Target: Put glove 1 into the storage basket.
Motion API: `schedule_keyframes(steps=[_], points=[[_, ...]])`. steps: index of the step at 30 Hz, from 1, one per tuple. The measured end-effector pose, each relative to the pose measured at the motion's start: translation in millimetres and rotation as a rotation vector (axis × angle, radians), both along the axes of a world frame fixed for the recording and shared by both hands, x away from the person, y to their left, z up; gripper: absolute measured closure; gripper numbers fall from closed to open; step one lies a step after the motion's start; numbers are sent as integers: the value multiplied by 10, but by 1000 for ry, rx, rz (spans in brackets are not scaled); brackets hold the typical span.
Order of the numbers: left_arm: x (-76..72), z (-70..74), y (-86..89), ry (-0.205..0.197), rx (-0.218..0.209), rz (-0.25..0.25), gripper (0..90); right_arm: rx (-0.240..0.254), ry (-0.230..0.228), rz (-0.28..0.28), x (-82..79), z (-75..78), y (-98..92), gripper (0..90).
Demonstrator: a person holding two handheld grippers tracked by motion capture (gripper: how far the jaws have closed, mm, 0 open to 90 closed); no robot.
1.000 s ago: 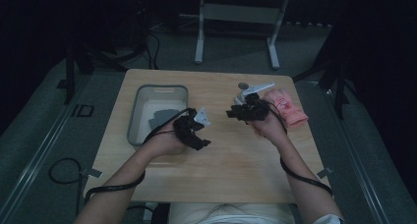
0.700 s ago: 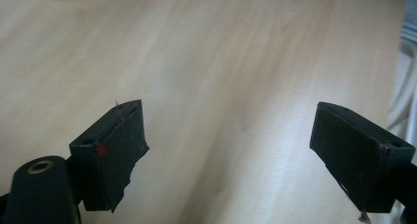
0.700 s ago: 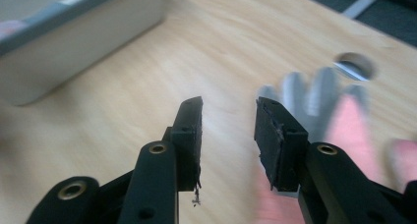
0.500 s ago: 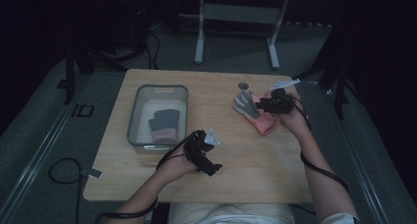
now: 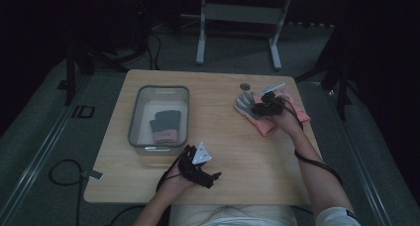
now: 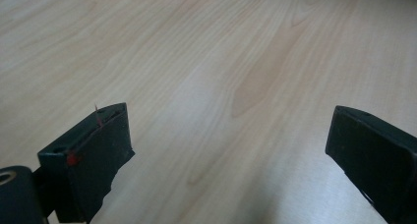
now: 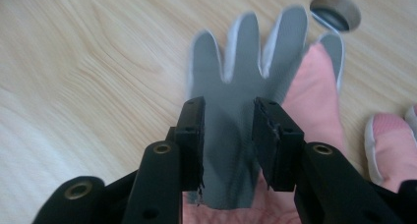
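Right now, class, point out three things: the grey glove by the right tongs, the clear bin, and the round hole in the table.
grey glove (image 7: pixel 231 135), right gripper view, on its palm.
clear bin (image 5: pixel 158 89), high view, on its far rim.
round hole (image 5: pixel 244 86), high view, on its dark centre.

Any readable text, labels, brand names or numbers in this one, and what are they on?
"ID": this is how a white marking on the floor left of the table seems to read; it is small and may be a plain shape.
No readable text on the tray, the grey glove, the pink glove, the gloves in the tray, or the grippers.
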State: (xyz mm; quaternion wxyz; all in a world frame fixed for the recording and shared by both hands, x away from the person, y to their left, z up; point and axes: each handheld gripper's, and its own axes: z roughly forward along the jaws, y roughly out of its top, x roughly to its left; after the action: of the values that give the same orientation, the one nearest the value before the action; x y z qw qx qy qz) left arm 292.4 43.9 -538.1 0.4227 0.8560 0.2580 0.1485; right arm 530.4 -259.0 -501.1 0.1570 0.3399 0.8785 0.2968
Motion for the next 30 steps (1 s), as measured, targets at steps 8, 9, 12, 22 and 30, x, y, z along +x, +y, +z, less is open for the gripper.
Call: schedule_keyframes(steps=[8,9,12,22,30], points=[[-80,-97,-48,-12,57,-13,32,-97,56,-5,76,-207,55,736],[-87,-98,-54,-16,59,-13,32,-98,64,-21,78,-221,67,745],[-105,-108,-62,-25,61,-10,33,-106,63,-60,69,-226,92,796],[-124,-127,-40,-19,50,-23,35,-44,14,-235,-114,-40,165,877],[-135,-107,-44,-45,37,-23,36,118,-43,-275,-498,539,192,880]])
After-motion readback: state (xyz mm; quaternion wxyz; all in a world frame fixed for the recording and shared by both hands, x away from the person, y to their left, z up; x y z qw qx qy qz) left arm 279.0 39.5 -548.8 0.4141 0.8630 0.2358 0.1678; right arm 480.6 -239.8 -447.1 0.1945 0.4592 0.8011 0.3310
